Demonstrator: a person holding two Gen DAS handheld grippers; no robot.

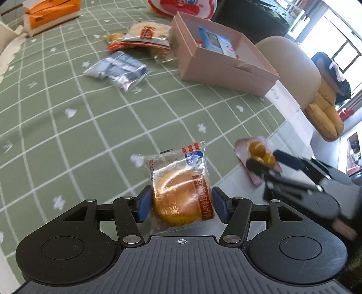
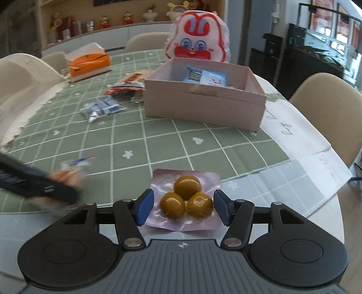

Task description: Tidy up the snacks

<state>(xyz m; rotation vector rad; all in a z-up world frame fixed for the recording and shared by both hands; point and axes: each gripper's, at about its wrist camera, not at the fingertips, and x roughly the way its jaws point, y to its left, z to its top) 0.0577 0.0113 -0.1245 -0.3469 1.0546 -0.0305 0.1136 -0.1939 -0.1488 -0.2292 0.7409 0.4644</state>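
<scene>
A clear-wrapped round golden cake (image 1: 178,194) sits between the blue pads of my left gripper (image 1: 181,203), which is shut on it just above the green checked tablecloth (image 1: 90,126). My right gripper (image 2: 184,204) is shut on a pink packet of three yellow-brown balls (image 2: 187,192) near the table's front edge. In the left wrist view the right gripper (image 1: 265,159) and its pink packet (image 1: 256,148) hang to the right. The left gripper (image 2: 40,187) shows as a blur in the right wrist view. A pink open box (image 2: 203,108) further back holds a blue packet (image 2: 206,77).
Loose snacks lie left of the box: blue-white packets (image 1: 117,67) and a red cracker packet (image 1: 144,36). An orange tissue pack (image 1: 49,13) and a rabbit-faced bag (image 2: 199,43) stand at the back. A white paper sheet (image 2: 305,140) covers the right edge. Beige chairs (image 2: 328,101) ring the table.
</scene>
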